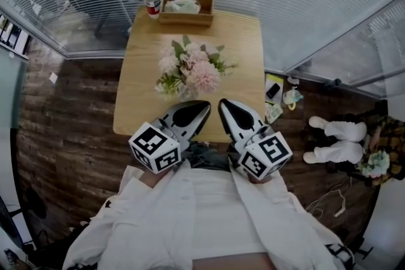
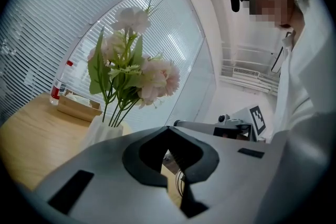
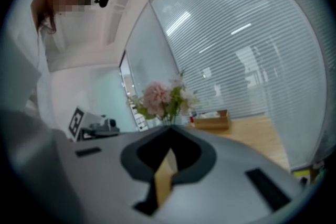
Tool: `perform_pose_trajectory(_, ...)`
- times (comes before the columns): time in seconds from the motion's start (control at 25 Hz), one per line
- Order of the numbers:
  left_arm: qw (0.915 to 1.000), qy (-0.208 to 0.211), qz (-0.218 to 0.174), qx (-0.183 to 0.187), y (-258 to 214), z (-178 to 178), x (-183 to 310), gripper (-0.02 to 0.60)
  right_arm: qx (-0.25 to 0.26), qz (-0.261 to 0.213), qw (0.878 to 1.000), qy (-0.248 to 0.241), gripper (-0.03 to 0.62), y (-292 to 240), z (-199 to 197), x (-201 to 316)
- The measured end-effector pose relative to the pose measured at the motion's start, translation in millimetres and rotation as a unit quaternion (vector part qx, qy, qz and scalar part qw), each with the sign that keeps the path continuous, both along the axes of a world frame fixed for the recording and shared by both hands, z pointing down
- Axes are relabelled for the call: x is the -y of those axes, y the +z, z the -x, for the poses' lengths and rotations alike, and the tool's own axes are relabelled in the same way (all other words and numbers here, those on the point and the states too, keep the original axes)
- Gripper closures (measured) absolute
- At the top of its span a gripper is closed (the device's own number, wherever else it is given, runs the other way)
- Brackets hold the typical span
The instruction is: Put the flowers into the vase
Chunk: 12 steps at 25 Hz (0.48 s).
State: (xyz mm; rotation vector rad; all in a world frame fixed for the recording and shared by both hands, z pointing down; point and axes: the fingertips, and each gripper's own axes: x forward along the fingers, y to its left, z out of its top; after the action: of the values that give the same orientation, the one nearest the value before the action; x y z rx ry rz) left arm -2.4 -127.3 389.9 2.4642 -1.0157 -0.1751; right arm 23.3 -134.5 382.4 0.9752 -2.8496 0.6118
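Flowers point(image 1: 190, 69) stand upright in the white vase point(image 2: 102, 129) at mid table point(image 1: 243, 41), stems vertical, blooms up (pink and cream heads, green leaves). They sit just beyond both tips, not touching. Left gripper point(image 1: 204, 105) and right gripper point(image 1: 223, 104) are both clenched on nothing.

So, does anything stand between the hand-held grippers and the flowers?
Nothing visible does: only bare table lies between the left hand-held gripper, the right hand-held gripper and the flowers, already standing in the vase.
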Motion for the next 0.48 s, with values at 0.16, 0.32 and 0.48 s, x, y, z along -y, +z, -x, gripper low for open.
perform_pose_trajectory(0.16,1.0000,0.004,0.006,-0.003,3.2,-2.2,0.2,0.572,-0.001,0.013,1.000,0.008,0.580,5.1,-6.4,1.3)
perform_pose_trajectory(0.32,0.9999,0.008,0.010,0.000,5.8,-5.4,0.3,0.572,-0.005,0.013,1.000,-0.003,0.580,6.9,-3.0,-2.1)
perform_pose_trajectory(0.48,0.9999,0.011,0.012,0.002,6.0,-7.9,-0.1,0.572,-0.009,0.016,1.000,0.000,0.580,8.8,-4.7,-1.0)
